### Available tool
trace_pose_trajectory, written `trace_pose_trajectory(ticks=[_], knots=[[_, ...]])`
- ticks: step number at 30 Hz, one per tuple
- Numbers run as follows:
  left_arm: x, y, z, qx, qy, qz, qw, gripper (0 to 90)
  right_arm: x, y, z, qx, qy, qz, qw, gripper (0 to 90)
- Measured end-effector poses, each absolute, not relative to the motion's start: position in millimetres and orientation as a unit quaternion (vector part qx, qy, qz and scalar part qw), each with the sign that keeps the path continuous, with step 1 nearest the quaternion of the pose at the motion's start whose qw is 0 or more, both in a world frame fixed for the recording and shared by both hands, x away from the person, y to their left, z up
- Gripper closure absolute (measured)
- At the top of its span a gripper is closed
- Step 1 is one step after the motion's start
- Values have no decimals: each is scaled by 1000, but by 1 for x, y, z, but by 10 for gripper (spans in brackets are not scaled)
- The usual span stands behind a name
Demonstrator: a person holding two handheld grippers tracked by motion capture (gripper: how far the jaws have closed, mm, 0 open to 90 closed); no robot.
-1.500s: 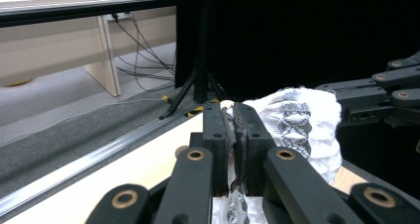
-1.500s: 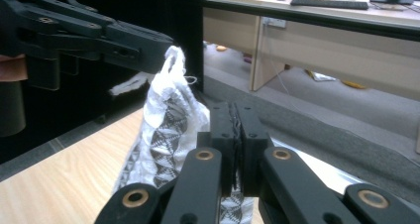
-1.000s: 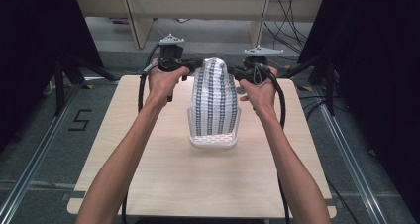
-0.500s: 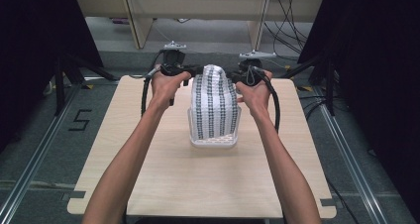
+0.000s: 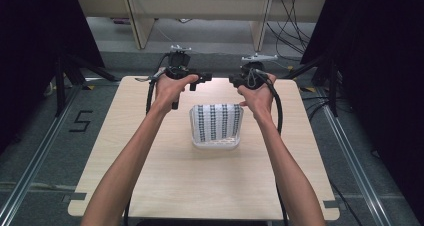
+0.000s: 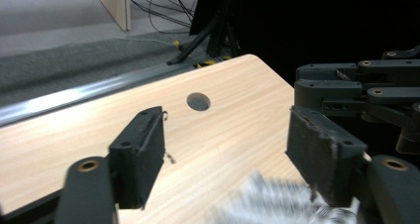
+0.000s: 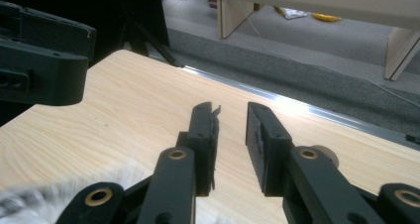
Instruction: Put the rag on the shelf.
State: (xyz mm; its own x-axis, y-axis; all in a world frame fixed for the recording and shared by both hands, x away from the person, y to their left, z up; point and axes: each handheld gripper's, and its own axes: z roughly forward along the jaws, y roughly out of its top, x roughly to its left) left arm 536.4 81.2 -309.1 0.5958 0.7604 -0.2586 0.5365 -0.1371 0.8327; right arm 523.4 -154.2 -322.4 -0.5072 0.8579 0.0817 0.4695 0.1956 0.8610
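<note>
Both of my grippers have just been opening with nothing between the jaws: left gripper wide, right gripper narrow, the patterned cloth in its white basket below them on the tabletop.

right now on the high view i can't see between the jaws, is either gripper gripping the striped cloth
observer: No. The left gripper has its jaws wide apart. They have just been opening, and nothing is between them.
operator: and the right one
observer: The right gripper shows a narrow gap. Its jaws have just been opening too, with nothing between them. The striped cloth lies free of both.
operator: anything else near the jaws
observer: A round hole in the table top, beyond the left jaws.
</note>
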Motion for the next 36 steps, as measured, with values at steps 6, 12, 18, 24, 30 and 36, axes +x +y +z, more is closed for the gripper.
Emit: trace_pose_trajectory(ticks=[6,12,18,24,30,36], knots=[[534,83,-309,753,432,108,484,268,520,-152,-320,440,746,450,215,722],[530,85,-307,757,424,100,487,268,517,-154,-318,438,746,455,212,696],[525,86,-307,753,426,100,491,215,514,-160,-316,439,743,458,212,668],[521,90,-308,760,420,102,485,215,512,-164,-315,435,745,458,214,639],[516,92,-312,763,417,96,485,215,506,-164,-311,431,752,454,208,618],[510,96,-312,763,414,98,487,215,500,-166,-310,419,757,458,206,603]])
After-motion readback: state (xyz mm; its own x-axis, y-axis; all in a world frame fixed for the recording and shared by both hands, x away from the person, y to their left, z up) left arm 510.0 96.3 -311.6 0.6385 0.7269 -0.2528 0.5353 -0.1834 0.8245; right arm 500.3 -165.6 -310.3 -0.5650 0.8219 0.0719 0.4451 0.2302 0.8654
